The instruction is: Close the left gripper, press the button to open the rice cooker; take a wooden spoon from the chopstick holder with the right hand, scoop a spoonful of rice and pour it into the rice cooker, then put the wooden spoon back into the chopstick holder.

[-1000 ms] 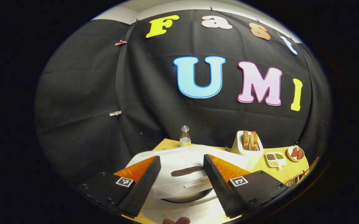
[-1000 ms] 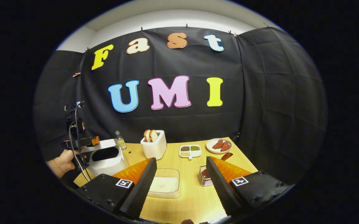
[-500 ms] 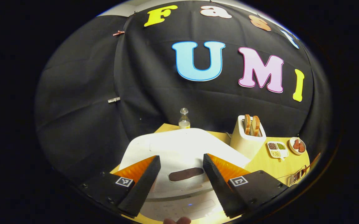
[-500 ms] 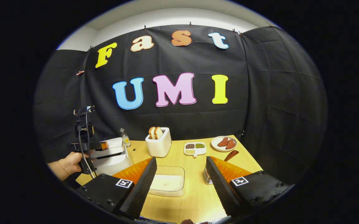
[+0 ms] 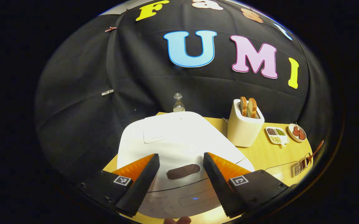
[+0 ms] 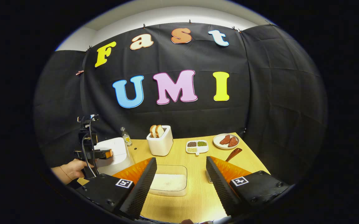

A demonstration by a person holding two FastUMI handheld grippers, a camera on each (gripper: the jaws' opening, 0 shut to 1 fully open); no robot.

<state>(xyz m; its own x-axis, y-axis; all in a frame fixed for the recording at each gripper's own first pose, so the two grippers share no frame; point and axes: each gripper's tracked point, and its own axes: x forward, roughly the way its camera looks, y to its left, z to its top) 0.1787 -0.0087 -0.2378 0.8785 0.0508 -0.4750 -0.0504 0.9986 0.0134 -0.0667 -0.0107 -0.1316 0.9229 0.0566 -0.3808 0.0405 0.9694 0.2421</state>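
Left claw [image 5: 179, 183] hangs over the front of the white rice cooker [image 5: 179, 140], fingers spread apart with nothing between them. Between the fingers sits the cooker's dark oval button [image 5: 183, 171]; below it is a small blue light on the control panel. Panel markings are too faint to read. The lid lies down, closed. In the right gripper view the left claw [image 6: 106, 153] shows far off at the cooker [image 6: 115, 152], with a hand [image 6: 70, 169] gripping its handle.

Right claw [image 6: 181, 183] hovers above the near part of the table [image 6: 198, 199], fingers apart and empty. Between them, farther off, lies a clear container of rice [image 6: 170, 182] (white grains, level). The wire chopstick holder [image 6: 210, 178] is mostly hidden behind the right finger; the wooden spoon [image 6: 234, 153] leans out of it toward the right. The left gripper view shows the holder [image 5: 300, 166] and spoon [image 5: 314, 151] at the far right table edge.

Behind: white toaster [image 6: 160, 143] with two slices of bread, a small bottle [image 6: 124, 136] whose label is unreadable, a divided dish of beans [image 6: 197, 146], and a plate of reddish pieces [image 6: 226, 141]. Square black-and-white markers sit on each claw's fingers.
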